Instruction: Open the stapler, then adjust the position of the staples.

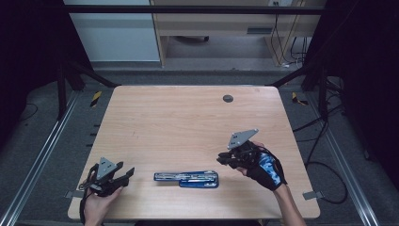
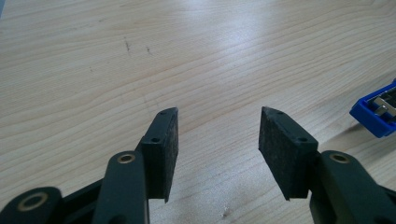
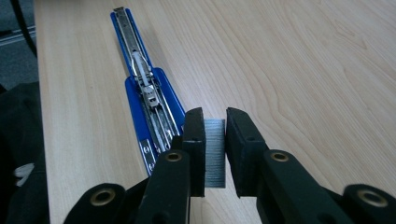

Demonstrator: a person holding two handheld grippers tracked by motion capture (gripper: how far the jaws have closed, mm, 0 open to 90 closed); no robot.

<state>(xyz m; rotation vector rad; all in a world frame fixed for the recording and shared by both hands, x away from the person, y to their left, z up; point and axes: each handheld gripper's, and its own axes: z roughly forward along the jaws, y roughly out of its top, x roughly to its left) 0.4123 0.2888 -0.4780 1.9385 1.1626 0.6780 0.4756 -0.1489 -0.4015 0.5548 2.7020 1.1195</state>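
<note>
A blue stapler (image 1: 187,178) lies opened out flat near the table's front edge, its metal staple channel facing up (image 3: 148,95). My right gripper (image 1: 225,160) hovers just right of it, above the table, shut on a grey strip of staples (image 3: 215,151) pinched between its pads. At the front left corner my left gripper (image 1: 128,173) rests in a bare hand, open, with nothing between its pads (image 2: 218,147). The stapler's blue end (image 2: 378,112) shows at the right edge of the left gripper view.
The light wooden table (image 1: 188,122) has a small dark round cap (image 1: 227,98) near its far edge. Black frame posts and cables stand around the table; a desk stands behind it. A gloved hand (image 1: 268,169) holds the right gripper.
</note>
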